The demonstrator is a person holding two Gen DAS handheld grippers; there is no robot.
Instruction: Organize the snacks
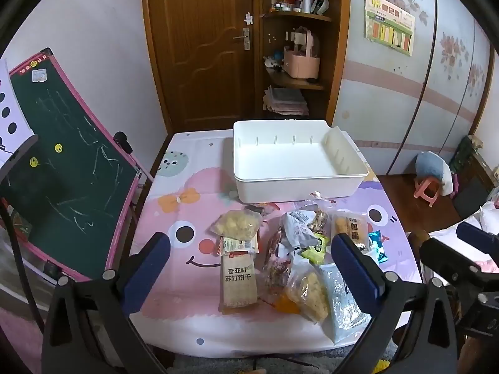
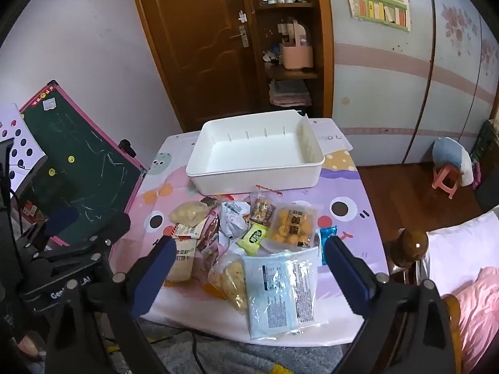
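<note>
The left tool (image 1: 251, 255) hangs over the near edge of the counter with its blue-padded jaws spread wide and nothing between them; the right tool (image 2: 249, 258) does the same, jaws wide apart and gripping nothing. Both tilt down toward a loose heap of packaged snacks (image 2: 246, 243) in the middle of the counter. In the heap, a long beige cracker packet with black Chinese print (image 1: 239, 280) lies at the left, with a clear bag of pale yellow puffs (image 1: 237, 225) just beyond it. A clear tray of round yellow pastries (image 2: 291, 224) sits at the right side, a small green sachet (image 2: 254, 237) beside it, and a flat pale-blue printed pouch (image 2: 280, 293) lies nearest, reaching the counter's front edge. A shiny blue wrapper (image 2: 329, 233) lies at the heap's right fringe. Beyond the heap stands a white rectangular plastic bin (image 1: 249, 187), slotted along its inner walls, with no snack inside. The counter (image 1: 181, 205) is covered by a pink and lilac cartoon cloth. To the left leans a green chalkboard in a pink frame (image 1: 71, 193); behind are a brown wooden door (image 1: 199, 46) and a corner shelf (image 1: 296, 78).
</note>
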